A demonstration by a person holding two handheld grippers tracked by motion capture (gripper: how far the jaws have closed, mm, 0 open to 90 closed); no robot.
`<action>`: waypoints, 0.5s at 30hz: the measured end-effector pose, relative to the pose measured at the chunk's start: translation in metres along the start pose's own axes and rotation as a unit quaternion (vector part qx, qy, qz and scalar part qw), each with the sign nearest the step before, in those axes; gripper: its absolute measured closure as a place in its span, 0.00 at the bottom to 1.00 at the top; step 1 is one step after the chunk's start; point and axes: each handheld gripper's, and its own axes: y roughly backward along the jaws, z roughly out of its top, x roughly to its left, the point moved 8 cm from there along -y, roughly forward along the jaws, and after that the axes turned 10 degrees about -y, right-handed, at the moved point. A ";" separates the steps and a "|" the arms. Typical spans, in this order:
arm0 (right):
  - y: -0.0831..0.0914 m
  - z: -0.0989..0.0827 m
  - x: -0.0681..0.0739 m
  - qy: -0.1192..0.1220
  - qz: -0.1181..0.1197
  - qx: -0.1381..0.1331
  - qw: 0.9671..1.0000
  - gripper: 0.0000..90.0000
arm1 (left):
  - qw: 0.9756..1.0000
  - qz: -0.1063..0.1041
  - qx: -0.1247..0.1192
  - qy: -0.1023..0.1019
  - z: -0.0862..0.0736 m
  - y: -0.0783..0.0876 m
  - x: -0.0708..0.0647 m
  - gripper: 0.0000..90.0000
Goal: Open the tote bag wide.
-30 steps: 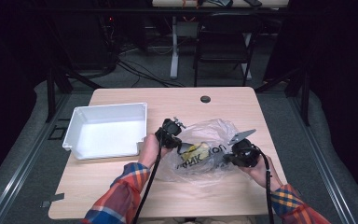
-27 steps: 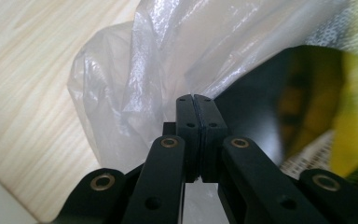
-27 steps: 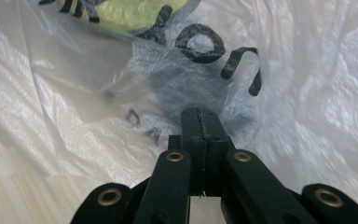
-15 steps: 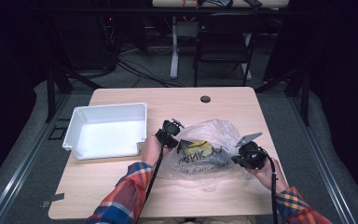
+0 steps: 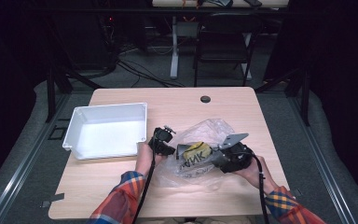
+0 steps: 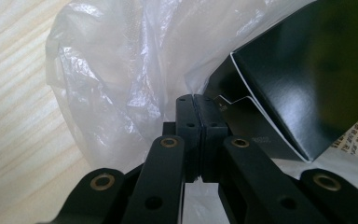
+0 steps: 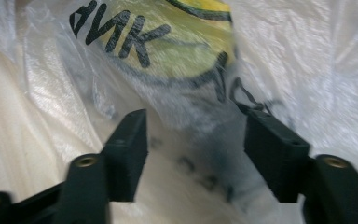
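Note:
A clear plastic bag (image 5: 205,130) printed with a yellow face and black letters lies crumpled on the wooden table (image 5: 177,100). A black box (image 6: 307,70) sits inside it. At the bag's left edge my left gripper (image 5: 170,148) is shut, its pads (image 6: 189,121) pressed together with the bag's film gathered at their tips. My right gripper (image 5: 213,157) is at the bag's right side and points left into it. Its jaws have just been opening and now stand apart (image 7: 196,119). The printed film (image 7: 168,51) lies loose behind them, and neither pad presses on it.
A white tray (image 5: 107,114) stands on the table to the left of my left hand. A small dark hole (image 5: 205,99) marks the table's far edge. A black chair (image 5: 223,42) and cables are on the floor beyond.
The right gripper's jaws have opened, and the hand has drawn right and then come back left against the bag. The left gripper has sunk a little, still shut.

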 end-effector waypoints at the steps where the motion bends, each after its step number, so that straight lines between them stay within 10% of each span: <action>1: -0.004 0.001 0.000 0.002 -0.002 0.003 1.000 0.63 | 1.000 -0.002 -0.007 0.002 0.000 0.001 0.000 0.99; 7: -0.009 0.000 -0.002 -0.001 -0.003 0.010 1.000 1.00 | 1.000 0.004 -0.013 -0.004 0.000 0.004 -0.001 0.99; 15: 0.008 -0.018 -0.014 -0.023 -0.006 0.019 1.000 1.00 | 0.999 0.032 -0.006 -0.014 -0.002 0.003 0.002 1.00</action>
